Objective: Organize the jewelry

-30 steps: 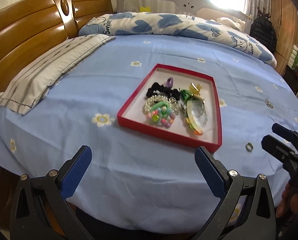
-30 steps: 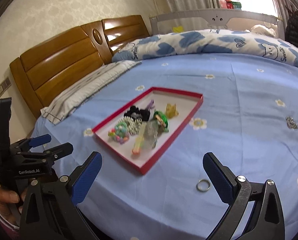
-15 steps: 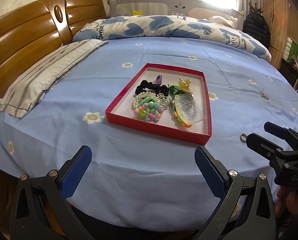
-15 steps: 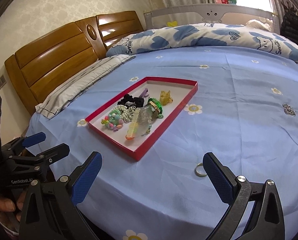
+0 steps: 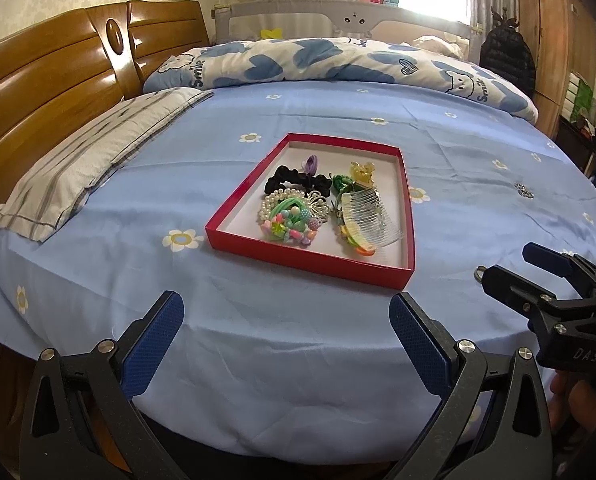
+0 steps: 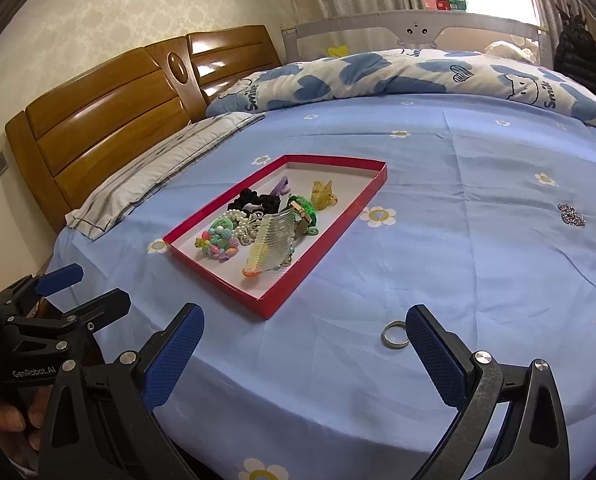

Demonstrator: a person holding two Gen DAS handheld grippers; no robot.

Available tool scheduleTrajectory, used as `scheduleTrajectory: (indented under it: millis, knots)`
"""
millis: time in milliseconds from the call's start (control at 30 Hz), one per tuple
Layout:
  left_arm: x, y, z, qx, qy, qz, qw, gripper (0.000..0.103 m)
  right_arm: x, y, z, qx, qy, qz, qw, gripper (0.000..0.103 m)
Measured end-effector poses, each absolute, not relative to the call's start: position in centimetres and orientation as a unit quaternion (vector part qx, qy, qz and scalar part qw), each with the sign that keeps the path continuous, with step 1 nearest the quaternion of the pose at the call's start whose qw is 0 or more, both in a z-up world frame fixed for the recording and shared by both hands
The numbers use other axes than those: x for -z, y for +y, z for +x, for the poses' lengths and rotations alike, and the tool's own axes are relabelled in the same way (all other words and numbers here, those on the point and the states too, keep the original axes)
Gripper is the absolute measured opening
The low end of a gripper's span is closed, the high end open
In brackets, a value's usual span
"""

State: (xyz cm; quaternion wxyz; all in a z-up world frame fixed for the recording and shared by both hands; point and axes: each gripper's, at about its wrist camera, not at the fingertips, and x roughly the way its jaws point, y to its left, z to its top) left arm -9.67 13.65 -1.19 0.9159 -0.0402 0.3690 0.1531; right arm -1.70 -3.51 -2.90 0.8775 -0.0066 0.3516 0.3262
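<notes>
Both the left gripper (image 5: pixel 286 328) and the right gripper (image 6: pixel 303 340) hover with jaws spread wide, holding nothing. The red tray (image 6: pixel 321 258) of hair accessories rests on the blue bedsheet (image 6: pixel 477 260). A metal ring (image 6: pixel 395 334) lies on the sheet just beside the right gripper's right fingertip.

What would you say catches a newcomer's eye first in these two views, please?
Probably the shallow red tray in the middle of the blue flowered bedsheet, heaped with bright hair accessories, a clear comb leaning on the pile. Next, the small metal ring lying loose on the sheet just ahead of the right gripper, and a sparkly piece farther off to the right.
</notes>
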Motion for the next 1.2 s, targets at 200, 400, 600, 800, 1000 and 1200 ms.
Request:
scheduleTrajectory:
  millis: [200, 400, 600, 800, 1000, 1200]
  knots:
    - [1.29, 13.74, -9.66, -0.159, 0.367, -0.039, 0.916, 0.103, 3.16, -3.33, -1.8, -0.324, 0.351, -0.014, 0.879, 0.102]
    - [1.26, 13.74, -9.73, -0.161, 0.365, -0.039, 0.916, 0.103, 3.21, -3.32, -1.76, -0.324, 0.351, -0.014, 0.879, 0.102]
    - [1.27, 13.78, -9.68, -0.159, 0.367, -0.041, 0.916, 0.103, 3.24, -3.27, -1.7, -0.324, 0.352, -0.015, 0.878, 0.102]
    - [1.29, 13.79, -9.66, -0.157, 0.367, -0.041, 0.916, 0.103, 3.29, -2.99, -1.8, -0.326, 0.353, -0.018, 0.877, 0.102]
    - [1.37, 13.82, -9.65, -0.155, 0.369, -0.041, 0.915, 0.103, 3.22, -2.89, -1.91, -0.327, 0.351, -0.018, 0.877, 0.102]
    - [1.41, 13.8, -9.64, -0.155, 0.37, -0.041, 0.915, 0.103, 3.11, -2.84, -1.95, -0.327, 0.35, -0.018, 0.877, 0.102]
